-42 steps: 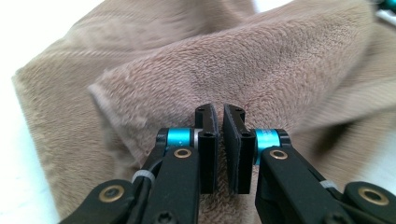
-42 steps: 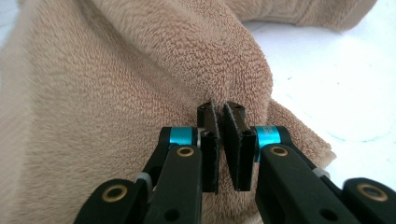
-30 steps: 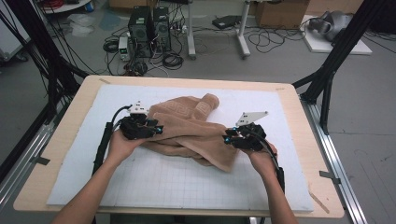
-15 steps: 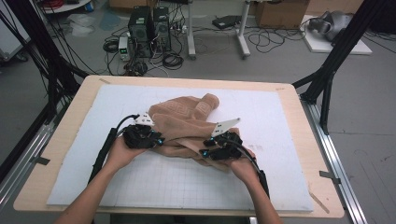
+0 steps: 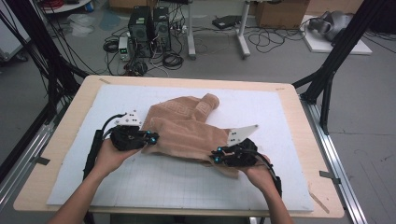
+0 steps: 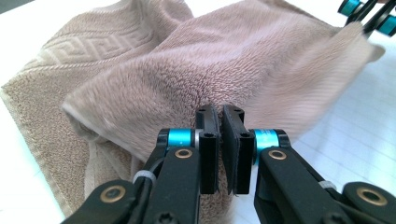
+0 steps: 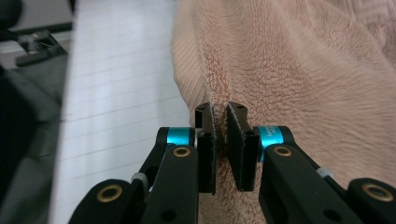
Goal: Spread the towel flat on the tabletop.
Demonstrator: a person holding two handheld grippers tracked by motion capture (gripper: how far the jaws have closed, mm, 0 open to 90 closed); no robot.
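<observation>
We find our left claw [image 6: 220, 140] and right claw [image 7: 220, 140], both just closing, each pinching a fold of the beige terry towel [image 5: 187, 128]. The towel lies rumpled mid-worktop on a white gridded mat [image 5: 177, 179]; a Greek-key border is woven in, its underside hidden.

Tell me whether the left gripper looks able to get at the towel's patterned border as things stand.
Probably not right away: the left gripper has just been closing and is pinched on the towel at its near edge. The patterned border lies uncovered just beyond, so releasing would free it.
</observation>
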